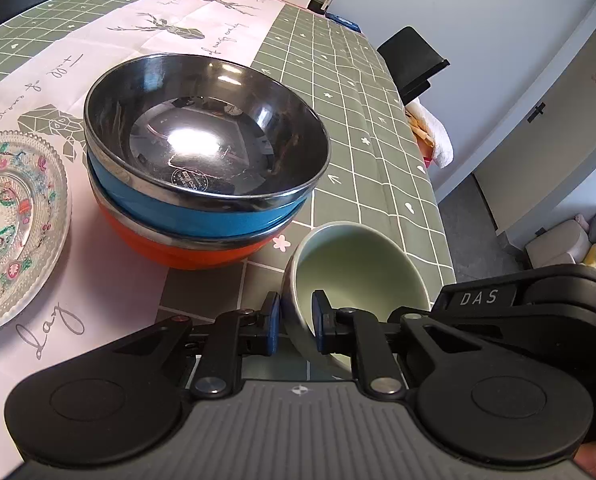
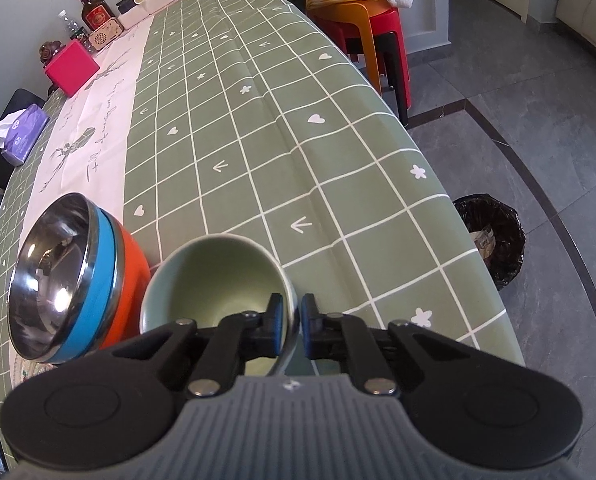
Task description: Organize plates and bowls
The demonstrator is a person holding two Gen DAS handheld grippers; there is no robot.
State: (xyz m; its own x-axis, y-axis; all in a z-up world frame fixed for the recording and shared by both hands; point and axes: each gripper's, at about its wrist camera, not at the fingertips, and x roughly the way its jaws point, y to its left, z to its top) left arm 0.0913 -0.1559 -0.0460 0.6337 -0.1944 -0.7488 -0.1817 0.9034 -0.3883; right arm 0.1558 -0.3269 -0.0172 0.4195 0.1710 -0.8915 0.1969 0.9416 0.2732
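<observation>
A pale green ceramic bowl (image 1: 358, 268) sits at the table's near edge, to the right of a stack of two steel-lined bowls: a blue one (image 1: 201, 216) nested in an orange one (image 1: 185, 252). My left gripper (image 1: 295, 320) is shut on the green bowl's near rim, one finger outside, one inside. My right gripper (image 2: 291, 324) is shut on the same green bowl (image 2: 217, 276) at another part of its rim; its black body (image 1: 538, 308) shows in the left wrist view. The stack (image 2: 77, 280) lies left of the bowl in the right wrist view. A patterned glass plate (image 1: 13, 232) lies at far left.
The table has a green grid cloth (image 2: 298, 140) with a white runner (image 1: 157, 40). A pink box (image 2: 71, 66), tissue pack (image 2: 21, 130), bottles and jars (image 2: 97, 12) stand along the far end. Stacked stools (image 2: 362, 32) and a black bin (image 2: 494, 236) stand beside the table.
</observation>
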